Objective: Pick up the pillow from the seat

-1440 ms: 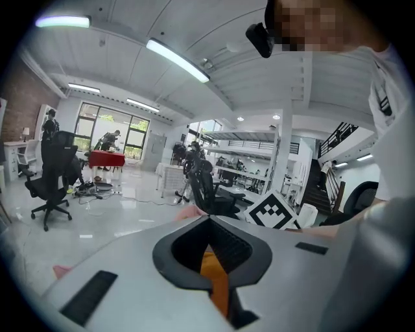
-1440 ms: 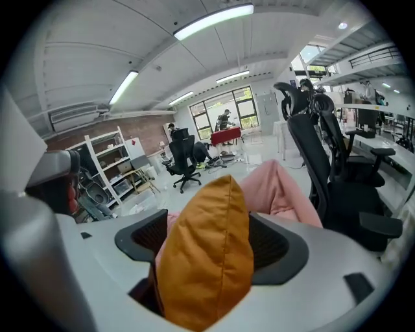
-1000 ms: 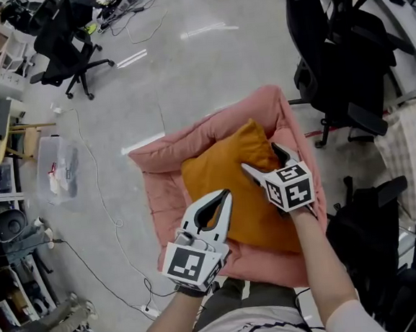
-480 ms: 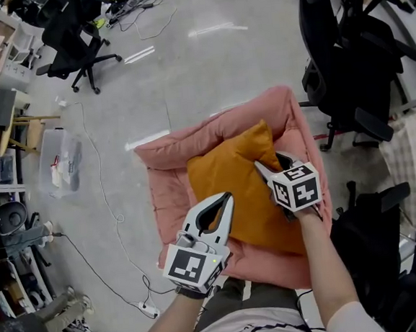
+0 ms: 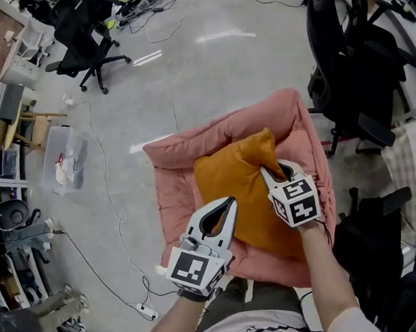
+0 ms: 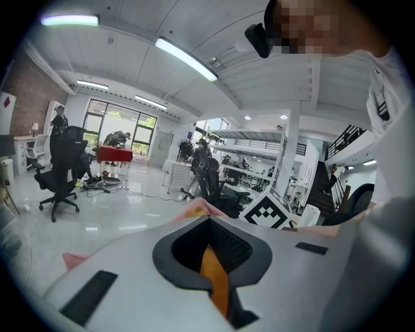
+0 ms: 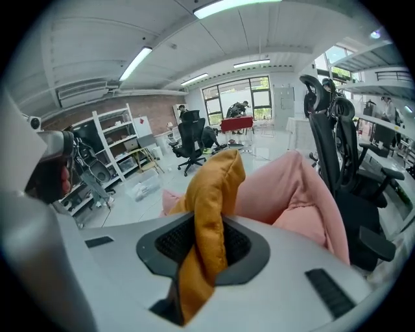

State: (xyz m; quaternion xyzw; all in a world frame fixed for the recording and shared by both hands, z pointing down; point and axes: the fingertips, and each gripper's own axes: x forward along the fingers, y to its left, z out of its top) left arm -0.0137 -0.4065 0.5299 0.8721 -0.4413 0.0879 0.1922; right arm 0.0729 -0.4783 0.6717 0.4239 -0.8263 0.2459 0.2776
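Two grippers grip one orange pillow (image 5: 235, 188), which lies within the raised rim of the pink padded seat (image 5: 171, 194). Left of the seat, a clear plastic box (image 5: 66, 159) sits on the floor (image 5: 207, 75). Over the seat's front left part, the left gripper (image 5: 230, 202) is clamped on a thin fold of the pillow's near-left edge. Toward the seat's right side, the right gripper (image 5: 265, 171) has just been closing its jaws, which pinch a bunched corner of the pillow. Right of the seat stand black office chairs (image 5: 350, 55).
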